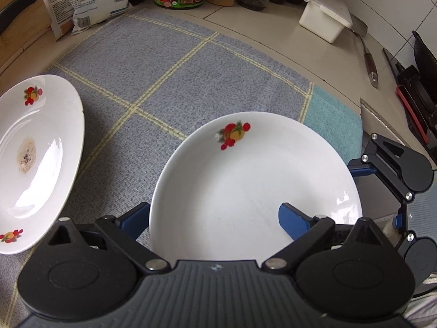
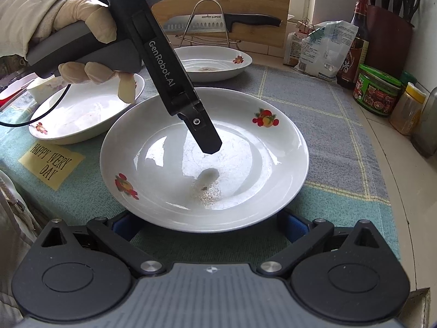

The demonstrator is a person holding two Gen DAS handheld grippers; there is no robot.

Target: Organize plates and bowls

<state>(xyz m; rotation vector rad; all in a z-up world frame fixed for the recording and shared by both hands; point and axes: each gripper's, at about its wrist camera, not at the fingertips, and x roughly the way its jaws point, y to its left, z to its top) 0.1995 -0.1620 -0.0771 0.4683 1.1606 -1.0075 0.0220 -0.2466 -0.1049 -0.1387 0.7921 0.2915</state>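
White glazed china with a red-and-orange fruit motif, the central plate [image 1: 245,180] lies flat on a grey-blue checked cloth [image 1: 164,82] crossed by pale yellow lines, with a teal panel along its near side. A smear of brownish crumbs sits in the plate's well.

The left gripper [image 1: 215,218] points steeply down over this plate with its jaws spread wide and gripping nothing. One blue finger [image 1: 136,218] hangs outside the plate's left rim above the cloth, while the other hangs over the plate's well, so the rim lies between them without either pad pressing on it. In the right wrist view a gloved hand [image 2: 82,41] holds this tool by its handle.

The right gripper [image 2: 210,225] sits low at the plate's near edge, its jaws also wide apart. The rim overhangs both blue fingertips, and no pinch on the china shows.

Two more plates of the same pattern rest on the cloth. The far plate [image 2: 213,63] stands apart behind the central one, and the left-hand plate [image 2: 82,114] lies just beside its rim. A yellow label [image 2: 50,161] reads "HAPPY EVERY DAY". Behind, a knife [image 2: 218,22] rests on a wire rack against a wooden board, and a green-lidded jar [image 2: 377,93] stands with bottles along the tiled wall.
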